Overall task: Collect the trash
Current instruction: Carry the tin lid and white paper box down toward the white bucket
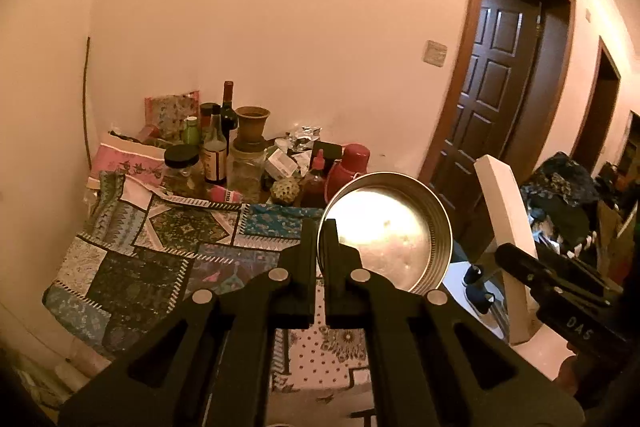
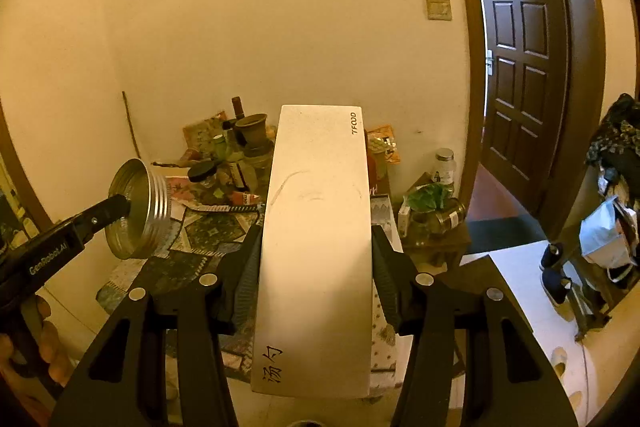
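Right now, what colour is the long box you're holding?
The long box is plain white with small dark lettering, clearest in the right wrist view.

A patchwork cloth (image 1: 168,251) covers the tabletop (image 2: 516,267); bottles and jars crowd its far end, among them a dark wine bottle (image 1: 228,107) and a red flask (image 1: 349,167); a brown panelled door (image 2: 524,67) stands open.

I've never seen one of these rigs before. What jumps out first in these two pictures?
A shiny metal tin catches the light, pinched by its rim in the left claw and held up over a patchwork cloth. In the other view, a long white carton fills the middle, clamped between the fingers of the right claw. Behind both, bottles and jars crowd the far end of the table against the wall.
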